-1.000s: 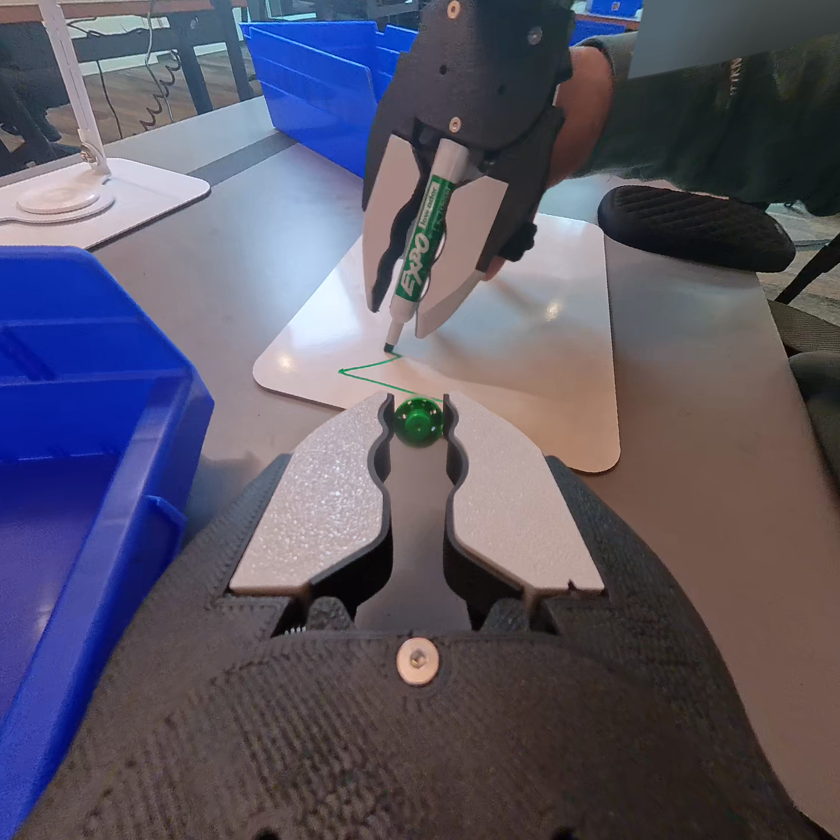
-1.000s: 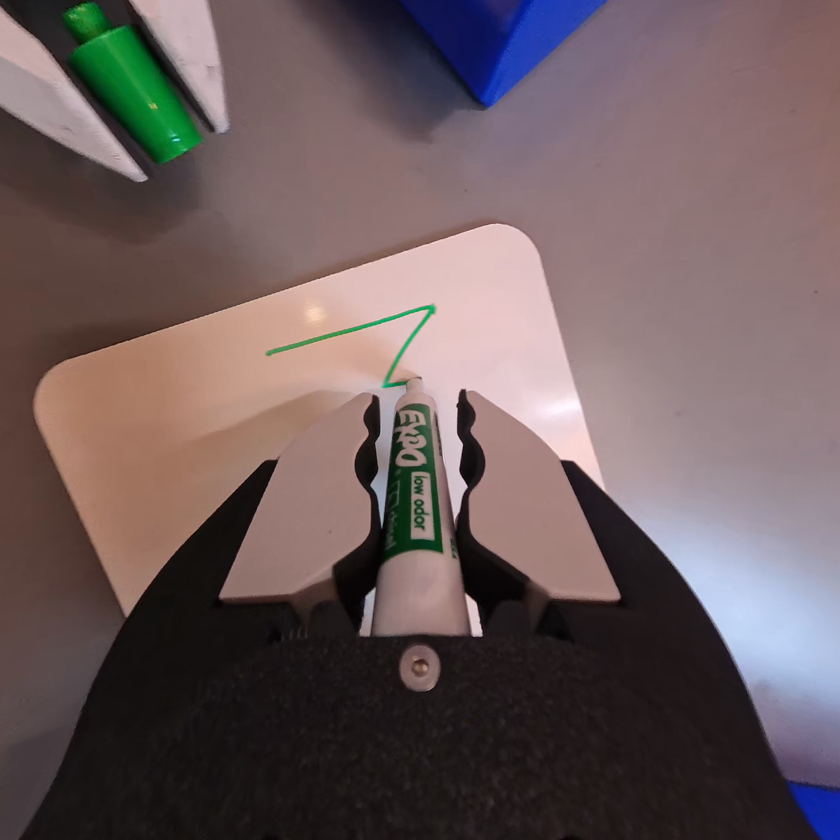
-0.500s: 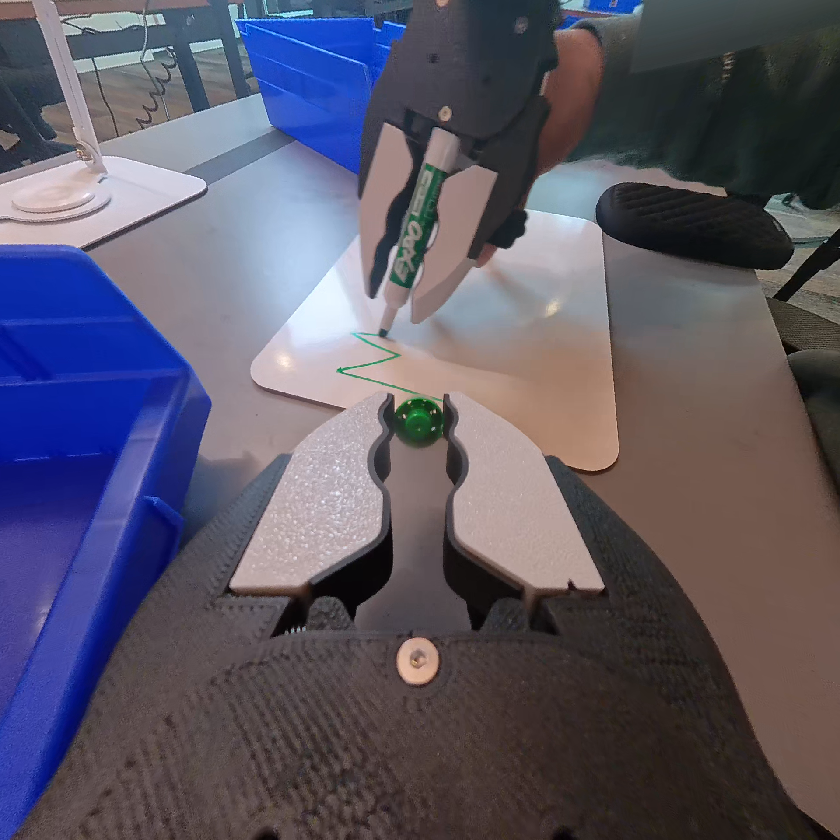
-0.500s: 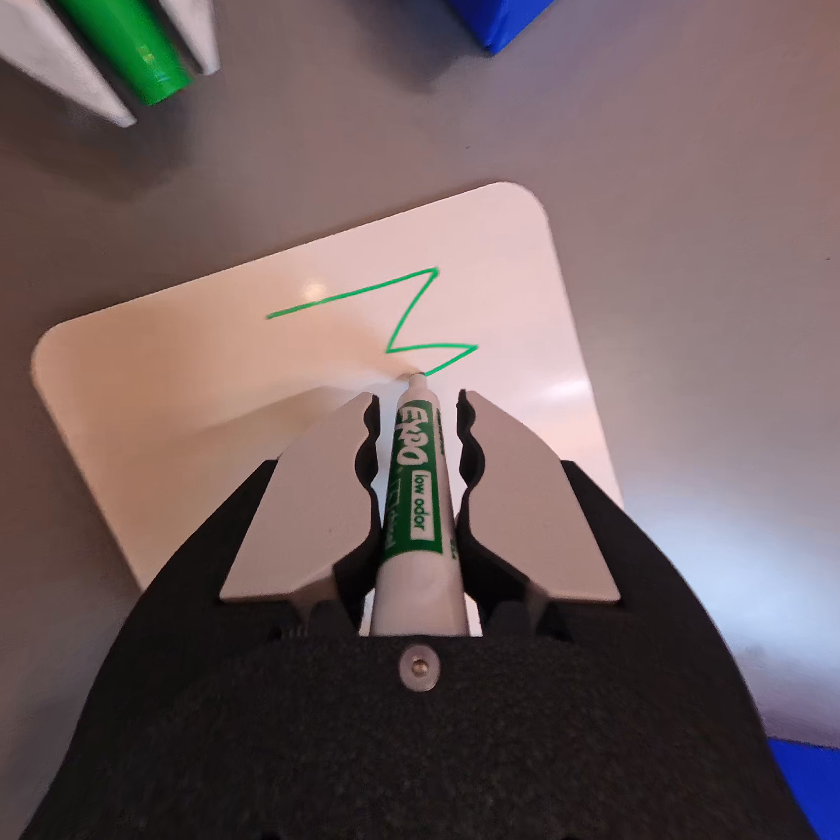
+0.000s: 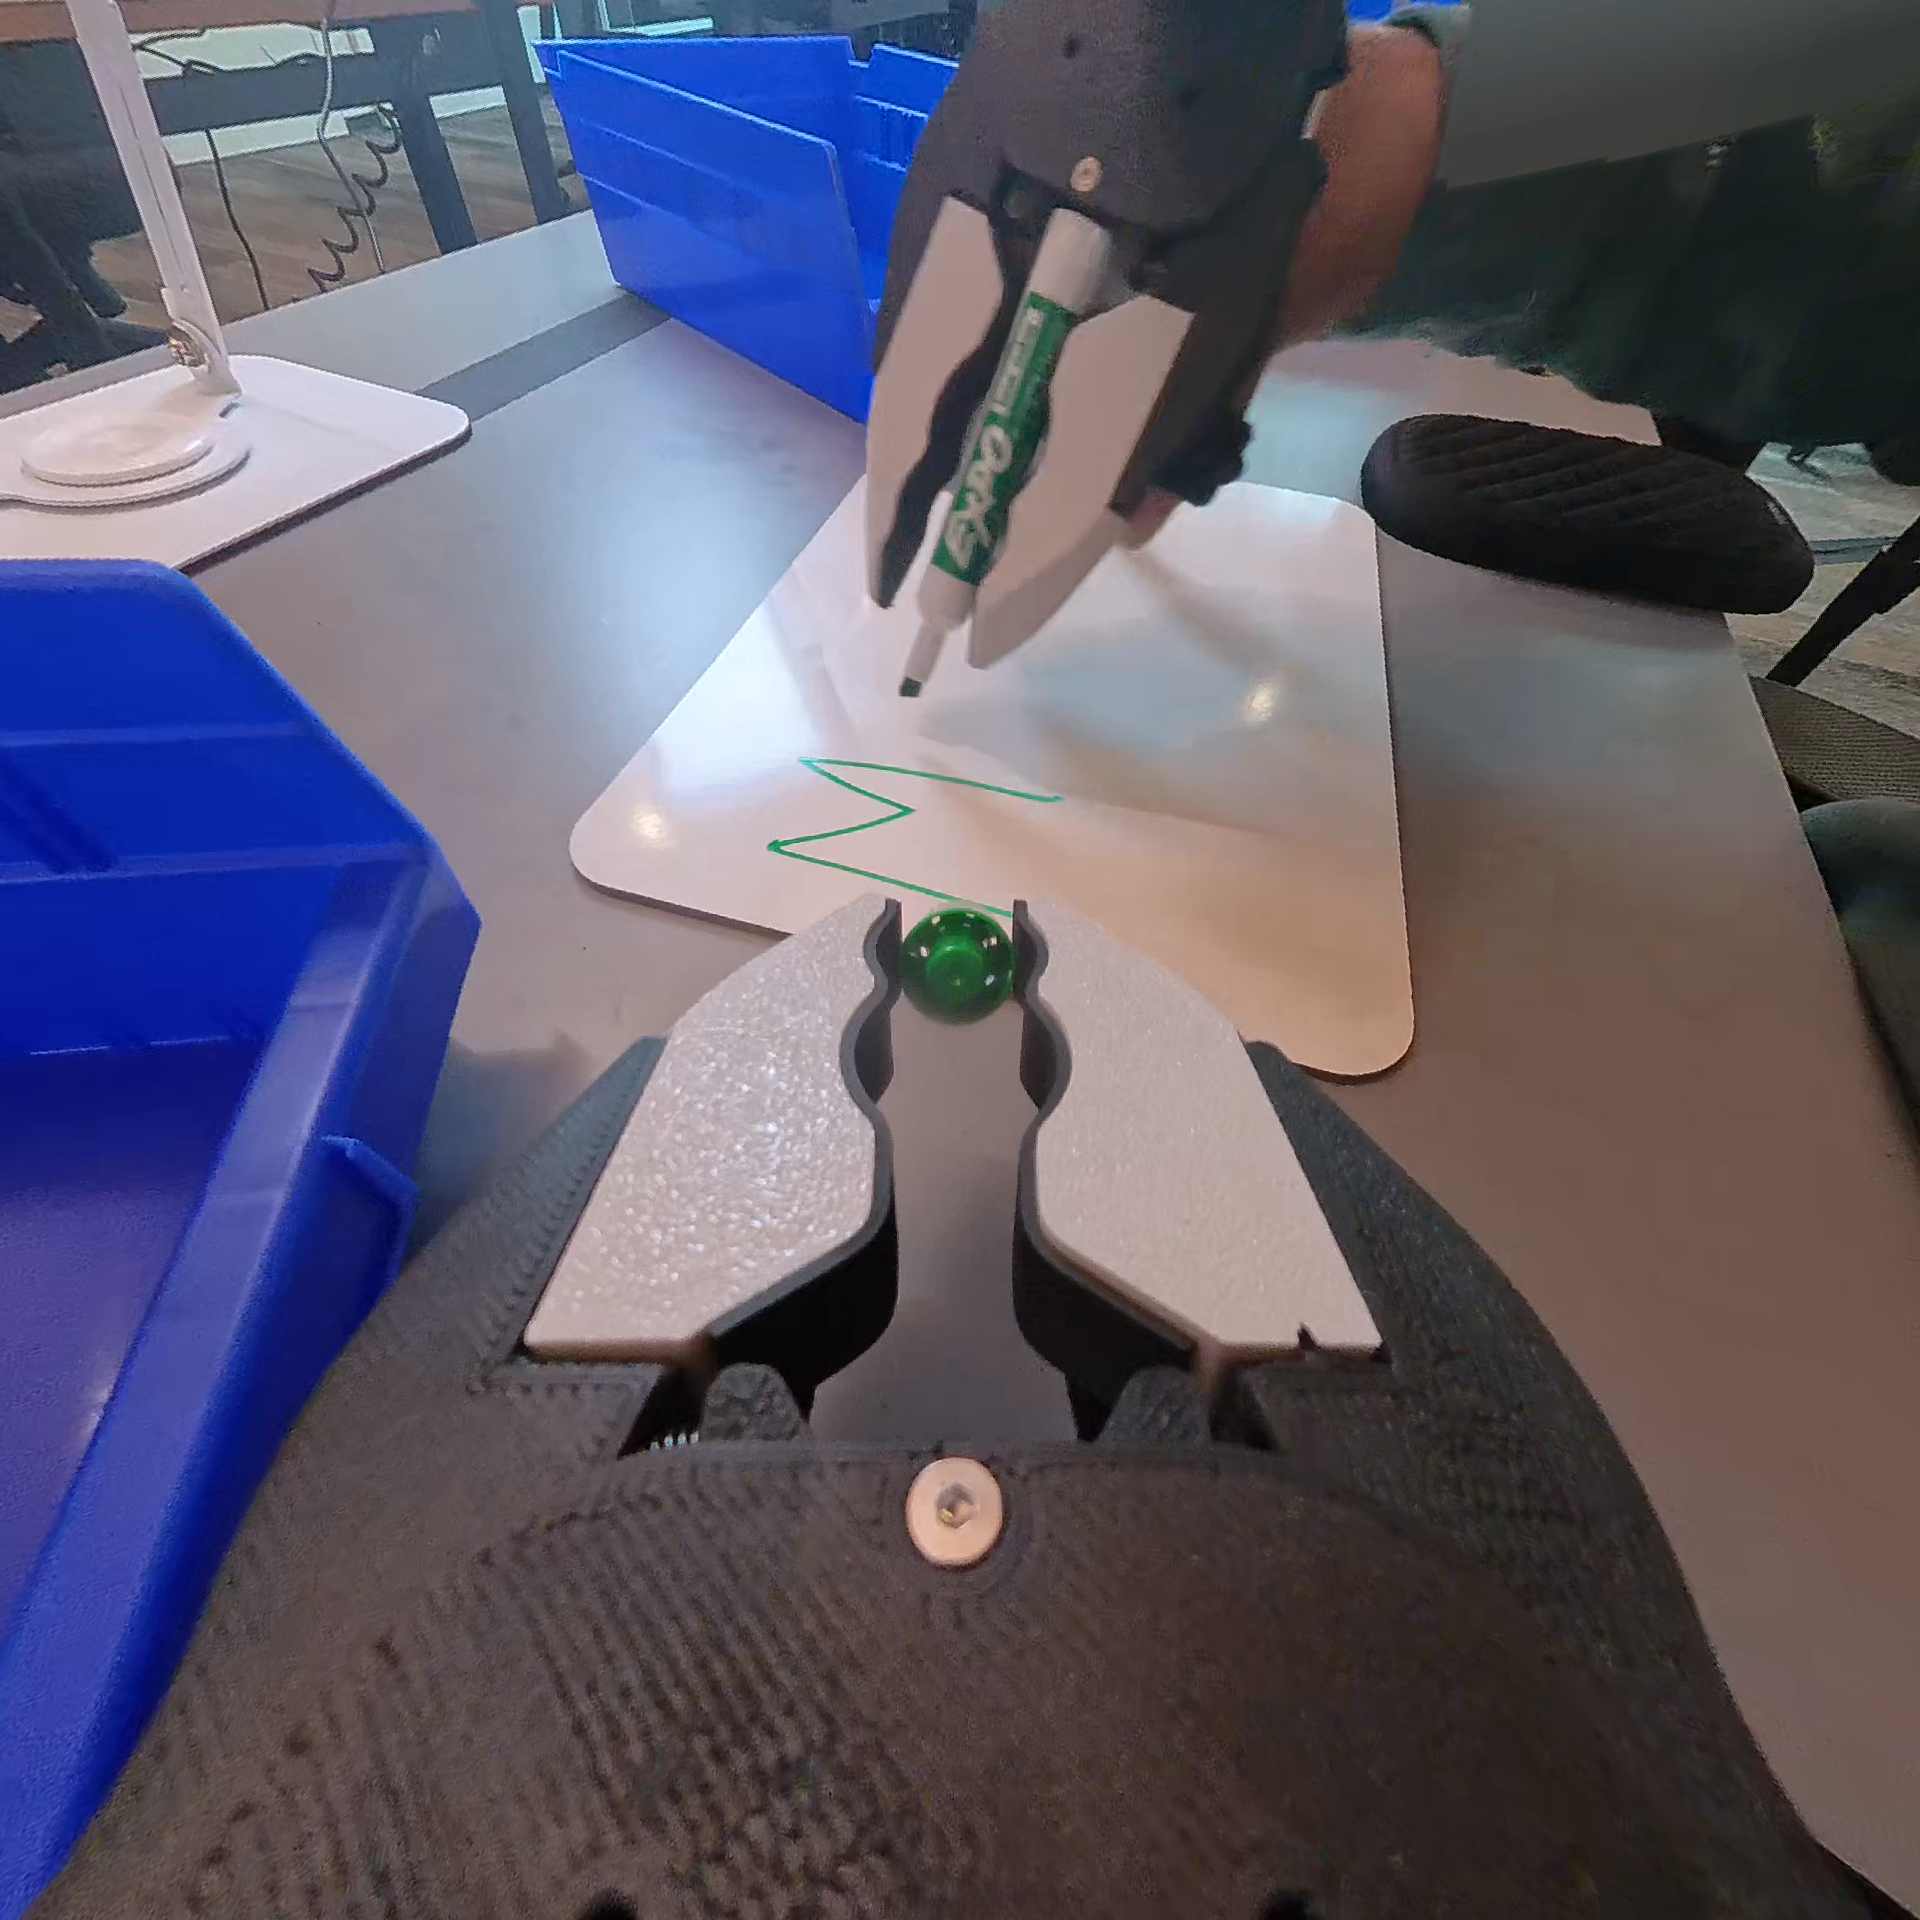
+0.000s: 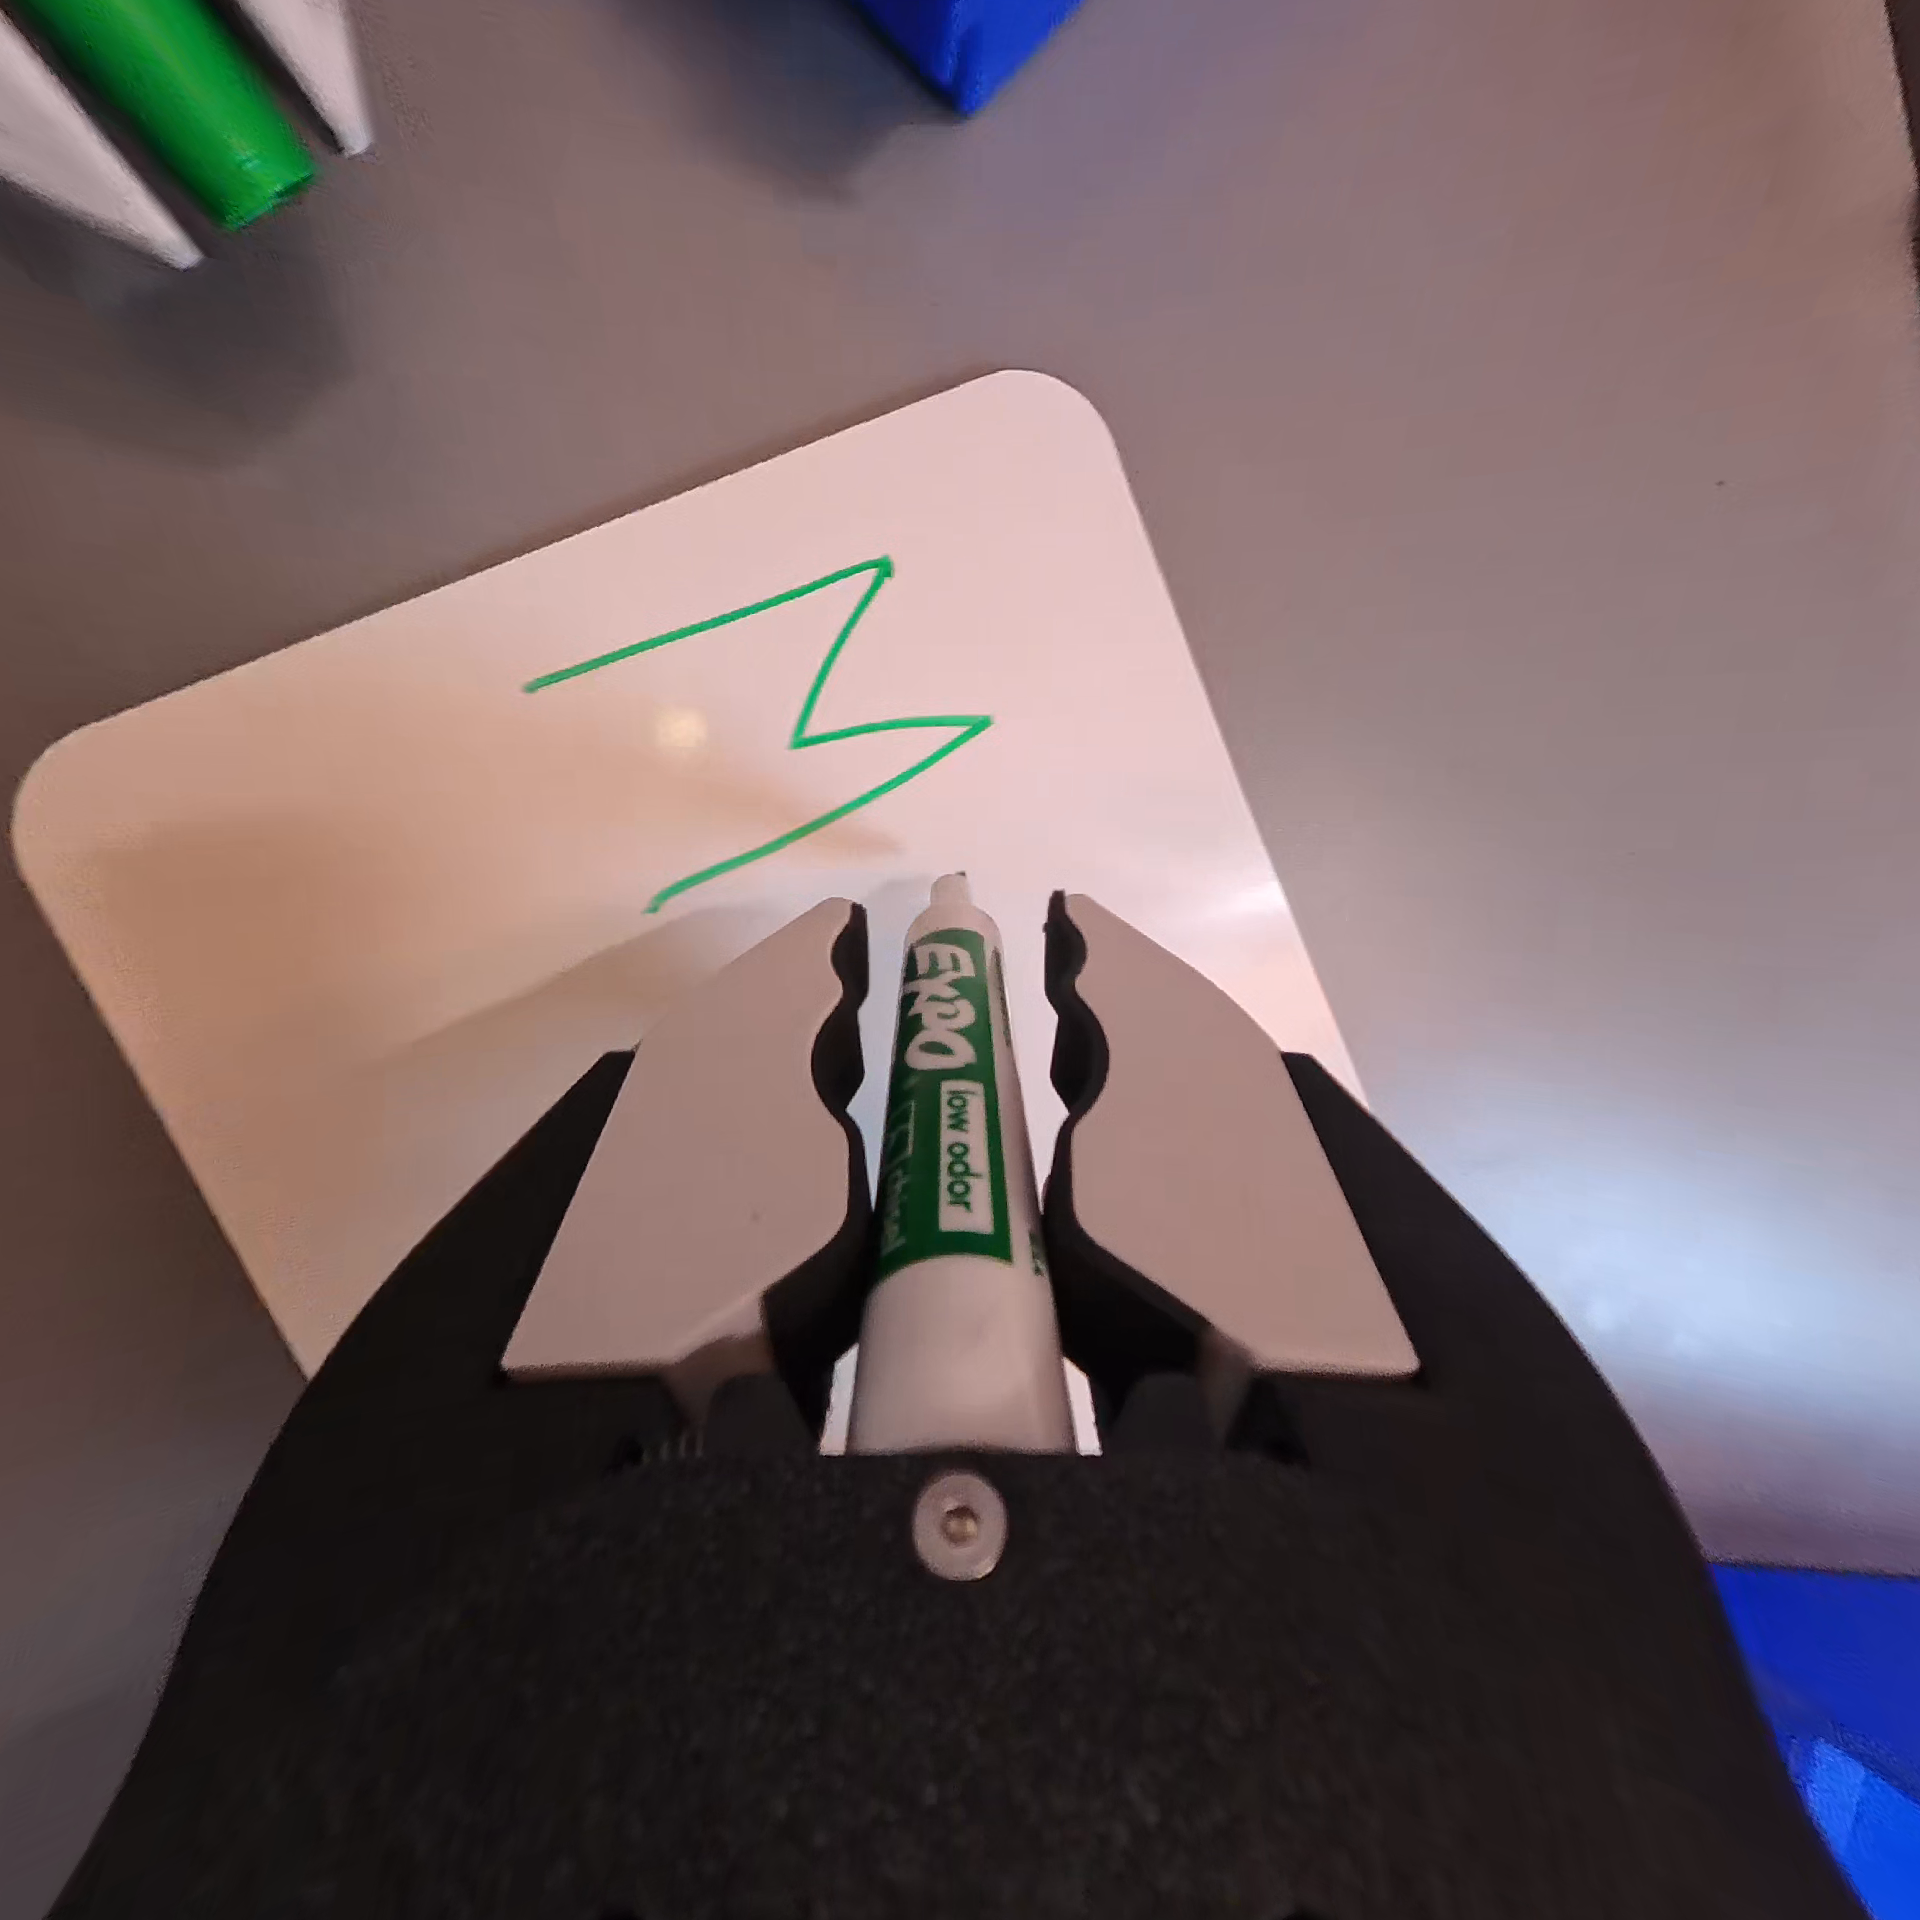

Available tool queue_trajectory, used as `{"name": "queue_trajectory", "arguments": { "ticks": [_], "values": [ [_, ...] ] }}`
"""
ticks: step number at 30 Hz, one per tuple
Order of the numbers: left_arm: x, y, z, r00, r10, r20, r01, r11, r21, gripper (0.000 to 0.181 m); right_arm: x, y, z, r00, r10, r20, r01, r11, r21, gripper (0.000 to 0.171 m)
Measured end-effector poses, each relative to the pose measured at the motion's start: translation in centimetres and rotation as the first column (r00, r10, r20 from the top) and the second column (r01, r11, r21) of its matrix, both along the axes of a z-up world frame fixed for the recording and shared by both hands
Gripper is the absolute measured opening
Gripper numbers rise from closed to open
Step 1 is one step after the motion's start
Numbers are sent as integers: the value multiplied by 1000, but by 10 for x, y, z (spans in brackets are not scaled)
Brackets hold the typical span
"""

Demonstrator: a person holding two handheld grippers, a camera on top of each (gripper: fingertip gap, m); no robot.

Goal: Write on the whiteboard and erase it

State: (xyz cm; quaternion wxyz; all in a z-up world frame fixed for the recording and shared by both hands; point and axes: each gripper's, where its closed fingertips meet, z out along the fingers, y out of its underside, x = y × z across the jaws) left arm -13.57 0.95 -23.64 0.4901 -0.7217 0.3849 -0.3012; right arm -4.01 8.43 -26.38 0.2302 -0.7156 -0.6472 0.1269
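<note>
A small white whiteboard (image 5: 1195,727) (image 6: 364,987) lies flat on the grey table and bears a green zigzag line (image 5: 883,821) (image 6: 831,727). My right gripper (image 6: 954,904) (image 5: 935,634) is shut on a green-and-white marker (image 6: 951,1122) (image 5: 987,457), uncapped, its tip lifted a little above the board beyond the line's end. My left gripper (image 5: 954,914) is shut on the marker's green cap (image 5: 954,961) (image 6: 208,114) and hovers at the board's near edge.
A blue bin (image 5: 156,1039) stands close at my left, and another blue bin (image 5: 727,208) stands behind the board. A white lamp base (image 5: 156,447) sits at far left. A black chair armrest (image 5: 1579,509) is at the table's right edge. A person's hand (image 5: 1371,156) holds the right gripper. About 12 cm separates my left fingertips from my right.
The right gripper drew one more stroke of the zigzag, then lifted the marker tip off the board and drew back. The left gripper stayed still with the cap.
</note>
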Motion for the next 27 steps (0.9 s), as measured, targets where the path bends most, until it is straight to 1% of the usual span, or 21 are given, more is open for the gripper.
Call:
{"name": "queue_trajectory", "arguments": {
  "ticks": [8,13,17,24,27],
  "values": [
    [-1,1,-2,1000,2,5,-2,1000,-17,20,-5,21,-9,999,-31,-15,31,1000,-2,33],
    [-1,1,-2,1000,2,2,-2,1000,-19,20,-5,21,-11,1000,-22,10,22,1000,2,33],
    [0,1,-2,1000,1,1,-1,1000,-17,20,0,6,-10,999,6,40,-5,1000,-19,33],
    [0,1,-3,1000,-2,-5,2,1000,-17,20,13,-45,-10,994,75,77,-69,994,-81,33],
    [0,1,-3,1000,-3,-6,3,1000,-16,20,14,-51,-10,993,82,81,-76,994,-72,33]
  ]
}}
